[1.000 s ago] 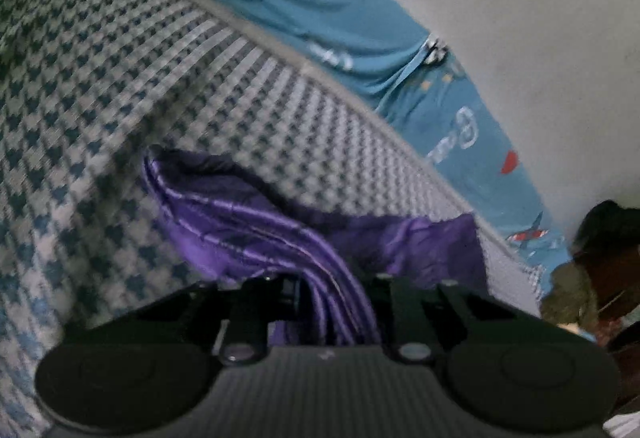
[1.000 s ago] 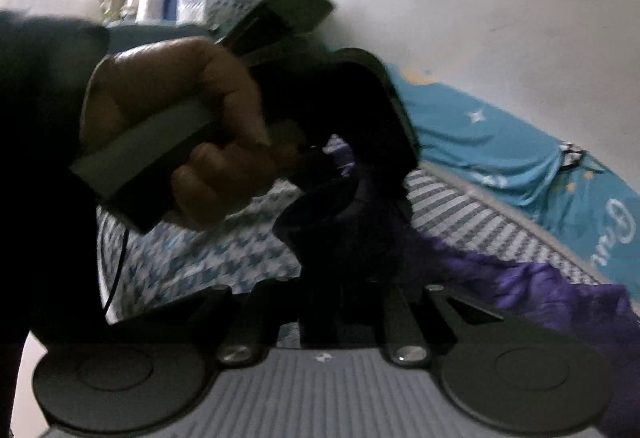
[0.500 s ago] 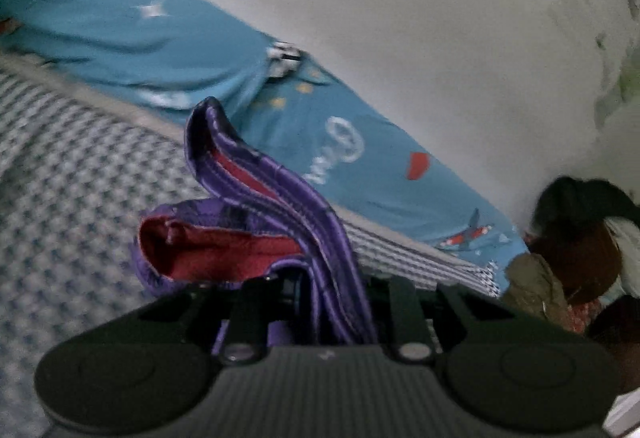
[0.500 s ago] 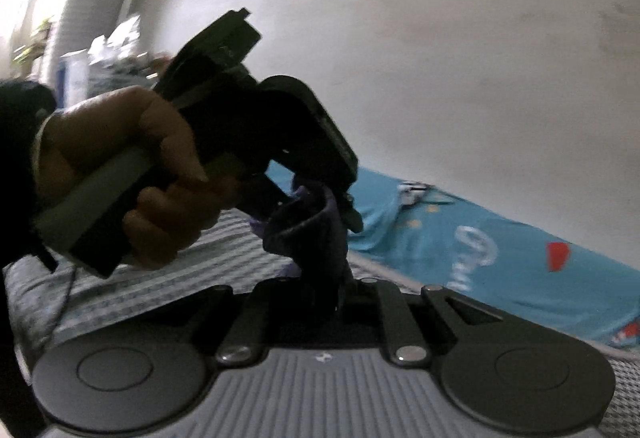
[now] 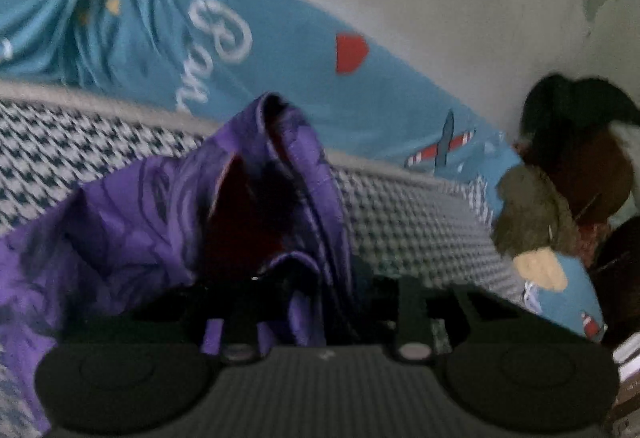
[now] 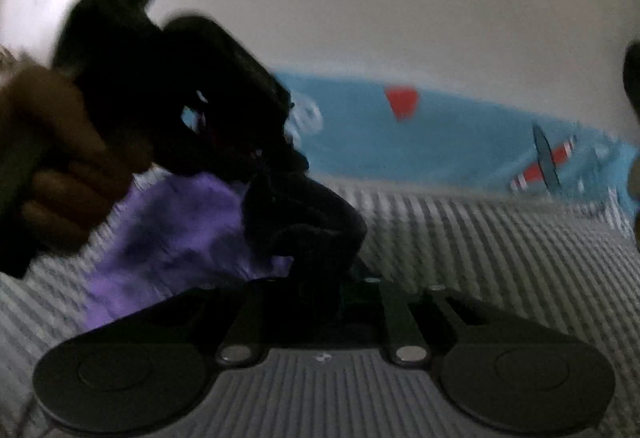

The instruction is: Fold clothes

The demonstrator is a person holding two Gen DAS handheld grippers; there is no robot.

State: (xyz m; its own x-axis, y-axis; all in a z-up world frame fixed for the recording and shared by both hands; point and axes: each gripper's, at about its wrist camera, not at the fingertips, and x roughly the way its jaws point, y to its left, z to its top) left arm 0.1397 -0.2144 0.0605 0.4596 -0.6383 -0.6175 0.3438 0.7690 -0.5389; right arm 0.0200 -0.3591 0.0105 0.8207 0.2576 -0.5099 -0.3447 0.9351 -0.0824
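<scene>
The purple garment (image 5: pixel 168 206) lies bunched on the checked bed (image 5: pixel 400 222), one fold with a red lining standing up right in front of the left claw (image 5: pixel 320 302). That claw's jaws are opening, with a strip of the cloth running between them; whether the pads press it I cannot tell, so I judge it a loosening hold. The right claw (image 6: pixel 320 290) is opening too, with a dark fold of the same garment between its jaws.

The risk from here is that both let go unevenly: the raised fold may flop back and undo the crease, or the cloth may snag on a jaw and drag along when the claw pulls away.

On the blue sheet (image 5: pixel 280 70) against the wall, white script begins "Bon"; the rest is blurred. No brand shows.
</scene>
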